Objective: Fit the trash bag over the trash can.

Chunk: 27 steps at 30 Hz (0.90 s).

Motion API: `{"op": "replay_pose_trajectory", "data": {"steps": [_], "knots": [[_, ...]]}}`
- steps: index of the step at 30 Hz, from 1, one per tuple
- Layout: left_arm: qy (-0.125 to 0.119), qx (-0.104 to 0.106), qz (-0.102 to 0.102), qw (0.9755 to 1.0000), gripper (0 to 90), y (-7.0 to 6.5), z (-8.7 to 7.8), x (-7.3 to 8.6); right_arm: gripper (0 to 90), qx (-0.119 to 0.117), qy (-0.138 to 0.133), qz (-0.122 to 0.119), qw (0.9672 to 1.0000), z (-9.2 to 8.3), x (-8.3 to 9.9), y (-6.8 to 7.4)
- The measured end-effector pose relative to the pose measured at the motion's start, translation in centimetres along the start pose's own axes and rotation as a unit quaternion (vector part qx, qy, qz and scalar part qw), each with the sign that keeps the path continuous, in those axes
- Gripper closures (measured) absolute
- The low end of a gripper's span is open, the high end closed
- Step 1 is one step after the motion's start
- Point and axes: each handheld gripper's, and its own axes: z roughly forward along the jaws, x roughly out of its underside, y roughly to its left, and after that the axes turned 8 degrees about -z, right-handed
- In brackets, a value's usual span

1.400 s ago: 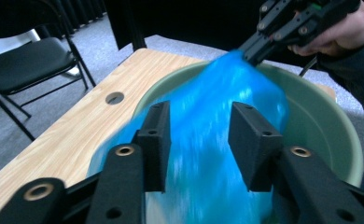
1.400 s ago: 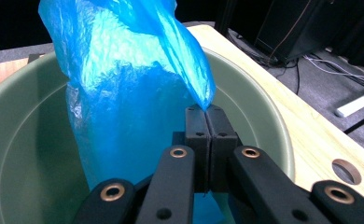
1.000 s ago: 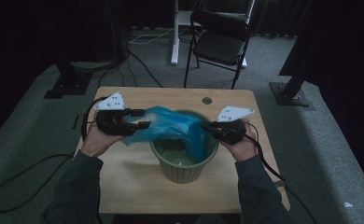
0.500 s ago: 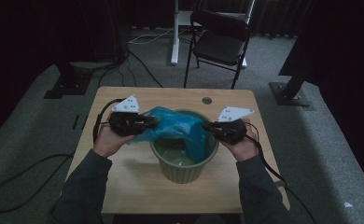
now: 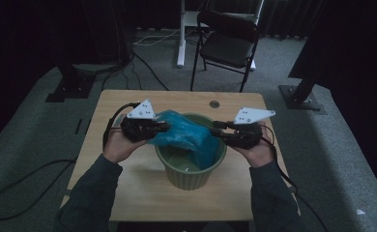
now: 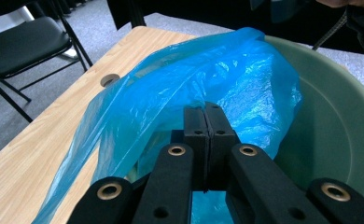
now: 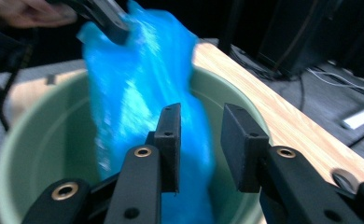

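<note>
Here's the wooden table (image 5: 128,193), and sitting between the two grippers is the green bin (image 5: 191,169). Draped over its rim on the left gripper's side and sagging down inside is the blue plastic bag (image 5: 186,135), not yet spread around the rim.

The left gripper (image 5: 163,126) has just been closing and now its jaws are pressed together on a fold of the bag's edge, right at the rim in front of it; the gripper's own view shows the film bunched around the closed tips. The right gripper (image 7: 201,140) has just been opening: its jaws stand partly apart with nothing clamped, the bag hanging just ahead and to their left.

By my reckoning the lining is barely begun: one edge is gripped, and the far edge wants catching and stretching over the rim.
</note>
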Motion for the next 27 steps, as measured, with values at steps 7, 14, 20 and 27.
{"op": "replay_pose_trajectory", "data": {"steps": [7,14,20,27], "knots": [[0.002,-0.005,0.002,1.0,89.3,-0.2,0.5,-0.4,66.9,-0.022,-0.011,0.001,0.9997,0.5,-0.3,0.3],[-0.006,-0.005,0.002,1.0,89.3,-0.6,0.8,-0.9,64.9,-0.035,-0.011,-0.008,0.9993,0.9,-1.0,1.0],[-0.005,0.0,0.006,1.0,89.3,-0.9,1.2,-1.2,61.2,-0.041,-0.006,-0.015,0.999,1.5,-1.5,1.5],[-0.011,0.015,0.002,0.9998,89.1,-1.1,1.2,-1.3,84.3,-0.032,0.014,-0.033,0.9988,2.5,-1.7,1.8]]}}
